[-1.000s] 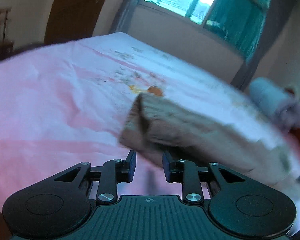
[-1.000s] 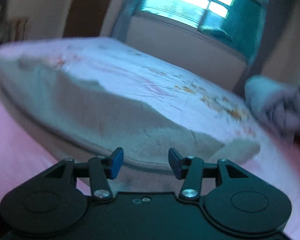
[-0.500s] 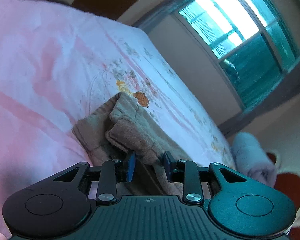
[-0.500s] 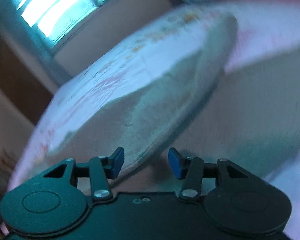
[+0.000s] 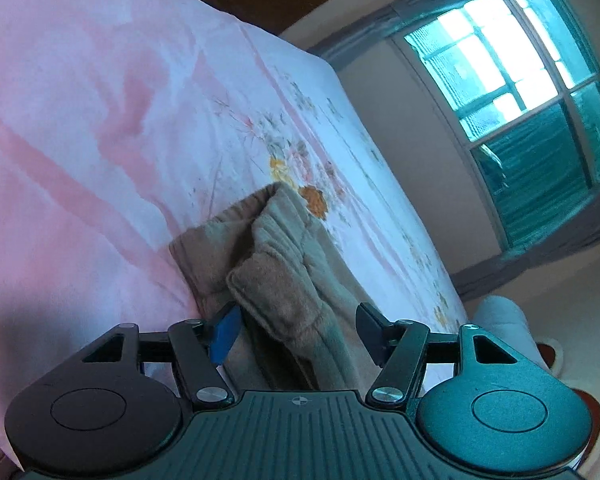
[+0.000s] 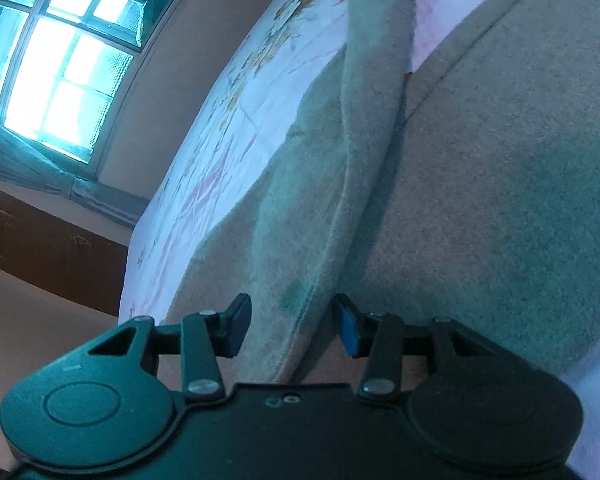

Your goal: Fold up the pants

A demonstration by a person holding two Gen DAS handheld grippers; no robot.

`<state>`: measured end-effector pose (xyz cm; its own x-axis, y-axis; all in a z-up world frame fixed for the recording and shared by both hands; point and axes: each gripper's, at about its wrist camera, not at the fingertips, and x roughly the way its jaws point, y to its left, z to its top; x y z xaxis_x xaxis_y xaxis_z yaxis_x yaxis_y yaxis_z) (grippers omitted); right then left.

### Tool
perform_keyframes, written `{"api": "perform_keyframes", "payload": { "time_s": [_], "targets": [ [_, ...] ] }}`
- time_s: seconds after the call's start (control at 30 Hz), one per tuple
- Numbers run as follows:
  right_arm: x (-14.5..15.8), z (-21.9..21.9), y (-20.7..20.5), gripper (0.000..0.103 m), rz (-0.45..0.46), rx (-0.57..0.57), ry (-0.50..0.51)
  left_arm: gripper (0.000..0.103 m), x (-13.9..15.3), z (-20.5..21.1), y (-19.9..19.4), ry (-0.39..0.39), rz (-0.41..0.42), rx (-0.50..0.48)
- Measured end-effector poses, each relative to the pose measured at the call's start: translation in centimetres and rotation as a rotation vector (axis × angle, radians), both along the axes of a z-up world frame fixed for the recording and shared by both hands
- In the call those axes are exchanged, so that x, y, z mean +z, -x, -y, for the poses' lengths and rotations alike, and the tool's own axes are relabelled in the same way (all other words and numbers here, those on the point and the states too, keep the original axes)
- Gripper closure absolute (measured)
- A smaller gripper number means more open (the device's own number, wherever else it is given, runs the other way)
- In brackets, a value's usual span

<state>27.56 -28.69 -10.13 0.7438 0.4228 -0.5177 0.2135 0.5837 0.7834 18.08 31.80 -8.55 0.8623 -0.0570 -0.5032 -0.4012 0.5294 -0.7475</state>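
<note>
Fuzzy tan pants (image 5: 284,280) bunch thickly between both grippers' spread fingers on the smooth pink sheet (image 5: 80,140)

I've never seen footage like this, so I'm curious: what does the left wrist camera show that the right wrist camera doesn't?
Only the left wrist view shows the pants' bunched end with a folded-over flap and a rolled pale-blue bundle beside the bed.

Only the right wrist view shows a long raised fold running down the spread-out pants.

Both show the beige pants on the pink floral bedsheet, a bright window, and a gripper with fabric between its fingers.
</note>
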Motion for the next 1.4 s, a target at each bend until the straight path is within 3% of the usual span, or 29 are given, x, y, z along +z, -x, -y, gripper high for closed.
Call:
{"api": "perform_keyframes", "payload": {
  "time_s": [0.03,0.07,0.1,0.2,0.27,0.33,0.37,0.4,0.43,0.47,0.5,0.57,0.63,0.83,0.97,1.07,1.13,1.2,1.23,1.3,1.4],
  "targets": [
    [-0.1,0.0,-0.1,0.066,0.000,0.000,0.000,0.081,-0.2,0.1,-0.3,-0.002,-0.002,0.004],
    [-0.1,-0.1,-0.2,0.074,-0.001,0.005,-0.001,0.081,-0.4,0.1,-0.8,0.008,-0.012,-0.014],
    [-0.2,-0.3,-0.7,0.103,-0.015,0.033,0.003,0.081,-0.2,0.3,-1.3,-0.004,-0.012,-0.016],
    [0.7,-0.8,-1.8,0.103,-0.008,0.094,0.045,0.082,1.7,-0.2,-3.1,-0.019,0.041,-0.073],
    [3.4,-0.8,-2.2,0.103,0.080,0.112,0.062,0.082,4.3,-0.8,-4.9,-0.027,0.139,-0.122],
    [6.2,-0.7,-1.6,0.103,0.180,0.111,0.078,0.083,6.7,-1.7,-5.7,-0.011,0.300,-0.193],
    [7.5,-0.6,-0.8,0.103,0.240,0.112,0.081,0.083,7.5,-2.1,-5.8,-0.032,0.357,-0.222],
    [8.4,-0.4,0.5,0.103,0.297,0.115,0.086,0.083,7.2,-2.7,-5.7,-0.005,0.380,-0.252],
    [8.5,-0.4,1.7,0.103,0.327,0.117,0.102,0.082,5.9,-3.5,-5.5,0.023,0.370,-0.256],
    [7.8,-0.4,2.7,0.103,0.325,0.128,0.122,0.082,3.4,-4.3,-5.4,0.024,0.277,-0.263],
    [5.9,-0.7,3.1,0.103,0.261,0.166,0.141,0.083,0.9,-5.0,-5.5,0.028,0.163,-0.259],
    [1.5,-1.2,3.1,0.103,0.045,0.216,0.173,0.084,-4.4,-6.0,-5.6,0.053,-0.044,-0.259],
    [-0.1,-1.2,3.8,0.103,0.034,0.193,0.149,0.084,-5.2,-6.1,-5.2,0.074,0.003,-0.247],
    [0.8,-1.8,3.5,0.103,0.047,0.194,0.189,0.084,-4.0,-5.9,-6.4,0.066,0.016,-0.259],
    [2.8,-1.8,4.5,0.103,0.144,0.193,0.186,0.084,-2.1,-6.4,-5.2,0.056,0.086,-0.303],
    [3.5,-1.4,5.5,0.103,0.177,0.206,0.181,0.084,-2.0,-6.9,-5.0,0.048,0.072,-0.309],
    [2.1,-1.7,5.4,0.103,0.122,0.226,0.217,0.084,-3.4,-7.1,-6.0,0.021,-0.031,-0.327],
    [-0.3,-1.8,4.8,0.103,0.013,0.217,0.203,0.084,-4.1,-7.2,-5.7,0.024,-0.045,-0.329],
    [-0.5,-1.6,5.0,0.103,0.021,0.197,0.177,0.084,-3.7,-7.2,-5.9,0.018,-0.043,-0.328],
    [0.0,-1.7,5.2,0.103,0.038,0.186,0.181,0.084,-2.4,-7.0,-5.7,0.011,0.011,-0.338],
    [2.2,-1.5,6.4,0.103,0.136,0.190,0.180,0.084,-0.8,-7.0,-5.4,0.007,0.080,-0.353]
  ]
}}
